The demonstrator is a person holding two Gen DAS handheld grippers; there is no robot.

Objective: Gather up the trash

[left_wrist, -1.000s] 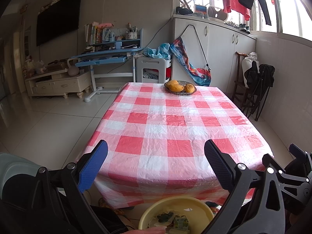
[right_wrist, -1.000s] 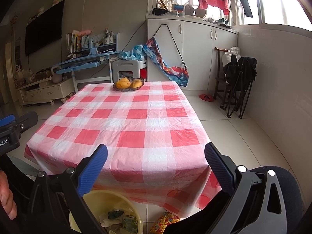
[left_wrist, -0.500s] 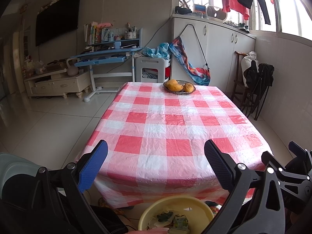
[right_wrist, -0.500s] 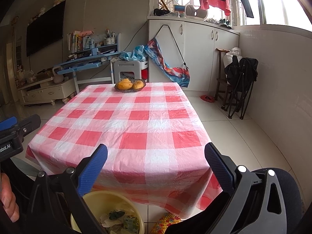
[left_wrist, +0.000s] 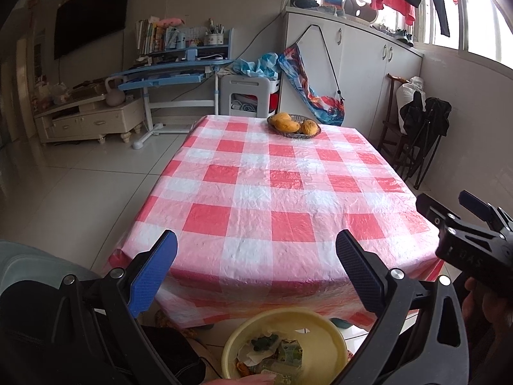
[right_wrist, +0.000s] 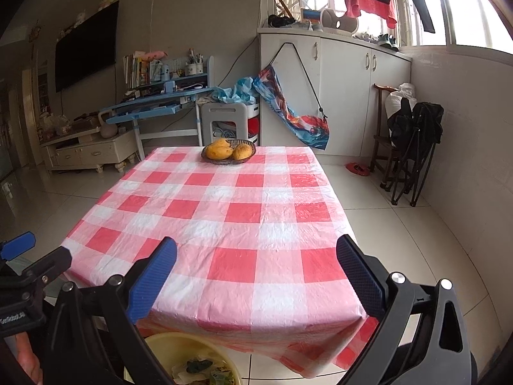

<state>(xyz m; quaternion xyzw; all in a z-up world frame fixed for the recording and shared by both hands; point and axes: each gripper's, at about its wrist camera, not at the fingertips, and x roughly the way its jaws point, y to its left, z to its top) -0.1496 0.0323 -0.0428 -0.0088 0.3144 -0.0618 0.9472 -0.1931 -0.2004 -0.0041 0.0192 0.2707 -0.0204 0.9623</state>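
Trash [left_wrist: 275,354] lies in a round, pale yellow basin [left_wrist: 333,333] on the floor, just below the near edge of the tabletop [left_wrist: 282,192]: crumpled paper, a green scrap and printed packaging, heaped loosely inside the smooth plastic wall. In the right wrist view the same basin [right_wrist: 166,341] sits at the lower left, its contents partly hidden by the claw frame.

You hold the left claw [left_wrist: 256,272] level, pointing across the tabletop, its jaws spread wide with nothing between the ribbed blue pads. You hold the right claw [right_wrist: 256,276] the same way, spread wide and empty, beside the left one; each shows at the edge of the other's view.

The tabletop carries a crinkled, glossy plastic cloth in red and white checks, draped over the edges. A dark shallow basket [left_wrist: 294,125] with yellow-orange fruit stands at its far end. The floor is pale glossy tile; white cabinets [left_wrist: 368,70] and a blue desk [left_wrist: 166,73] line the far walls.
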